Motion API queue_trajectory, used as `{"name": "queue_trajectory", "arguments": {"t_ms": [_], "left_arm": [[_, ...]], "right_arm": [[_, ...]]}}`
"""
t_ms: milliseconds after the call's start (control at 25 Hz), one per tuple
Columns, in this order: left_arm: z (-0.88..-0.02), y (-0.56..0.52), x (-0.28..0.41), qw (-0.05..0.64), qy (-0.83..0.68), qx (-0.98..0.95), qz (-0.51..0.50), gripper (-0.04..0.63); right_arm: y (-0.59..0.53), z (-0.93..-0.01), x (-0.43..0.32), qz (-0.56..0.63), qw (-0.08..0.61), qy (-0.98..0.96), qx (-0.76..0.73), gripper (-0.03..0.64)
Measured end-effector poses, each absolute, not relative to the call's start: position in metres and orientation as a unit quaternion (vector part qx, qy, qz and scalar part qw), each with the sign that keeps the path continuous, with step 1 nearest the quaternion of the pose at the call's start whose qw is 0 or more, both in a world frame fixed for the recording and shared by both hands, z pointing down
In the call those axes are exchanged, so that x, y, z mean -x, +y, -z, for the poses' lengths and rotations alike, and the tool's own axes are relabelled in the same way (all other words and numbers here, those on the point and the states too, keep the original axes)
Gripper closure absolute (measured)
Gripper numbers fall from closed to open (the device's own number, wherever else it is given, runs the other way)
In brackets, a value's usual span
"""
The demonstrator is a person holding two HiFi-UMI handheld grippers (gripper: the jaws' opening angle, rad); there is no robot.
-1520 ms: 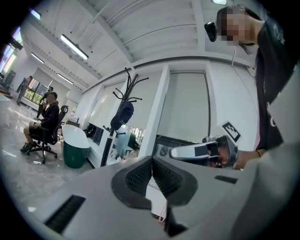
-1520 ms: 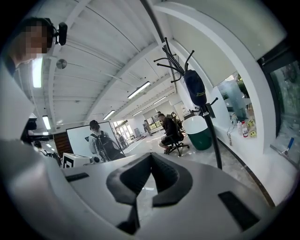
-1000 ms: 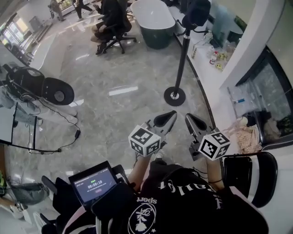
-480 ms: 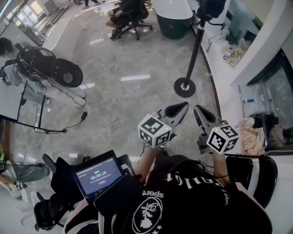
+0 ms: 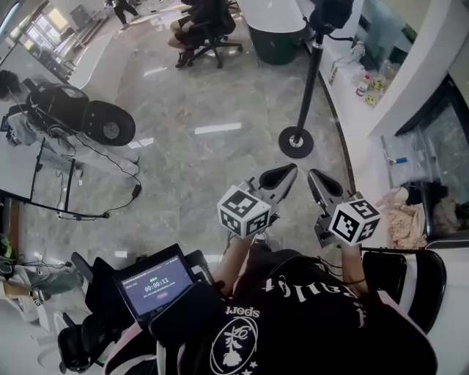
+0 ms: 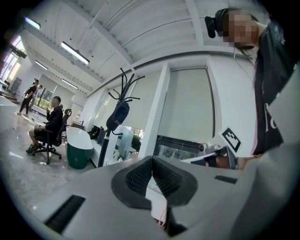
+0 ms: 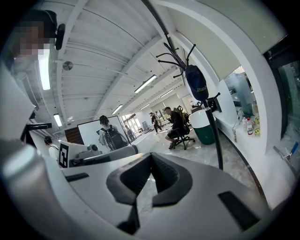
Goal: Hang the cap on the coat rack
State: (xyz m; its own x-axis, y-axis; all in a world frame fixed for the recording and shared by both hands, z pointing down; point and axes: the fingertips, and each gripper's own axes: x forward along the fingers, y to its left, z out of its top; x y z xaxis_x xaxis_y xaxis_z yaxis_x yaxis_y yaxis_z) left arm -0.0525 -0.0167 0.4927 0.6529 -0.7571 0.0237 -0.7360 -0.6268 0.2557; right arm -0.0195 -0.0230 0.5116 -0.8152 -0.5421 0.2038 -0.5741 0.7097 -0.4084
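Note:
A dark navy cap [image 5: 331, 12] hangs at the top of the black coat rack [image 5: 313, 77], whose round base [image 5: 296, 141] stands on the marble floor. In the left gripper view the cap [image 6: 117, 116] hangs under the rack's hooks [image 6: 124, 89]; in the right gripper view the cap [image 7: 197, 83] shows the same way. My left gripper [image 5: 282, 176] and right gripper [image 5: 320, 182] are held side by side in front of the person's chest, well short of the rack. Both are shut with nothing between the pads [image 6: 140, 174], as the right gripper view also shows of its own pads [image 7: 164, 173].
A white and green tub [image 5: 275, 26] stands beyond the rack, with a person on an office chair [image 5: 209, 33] beside it. A white counter [image 5: 363, 110] with bottles runs along the right. Black equipment [image 5: 88, 121] and cables lie at the left. A tablet [image 5: 155, 286] hangs at the person's front.
The head view has drifted, so the rack base sits a little lower and to the right. Both grippers stay shut, side by side, and have barely moved.

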Motion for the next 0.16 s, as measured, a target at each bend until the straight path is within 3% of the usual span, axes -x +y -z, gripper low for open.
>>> {"name": "queue_trajectory", "arguments": {"t_ms": [160], "left_arm": [[-0.4931,-0.0272,0.0497,0.122,-0.415,-0.9,0.044,0.591]], "right_arm": [[-0.0323,-0.513,0.0157,-0.233,0.037,-0.924,-0.302,0.601]]}}
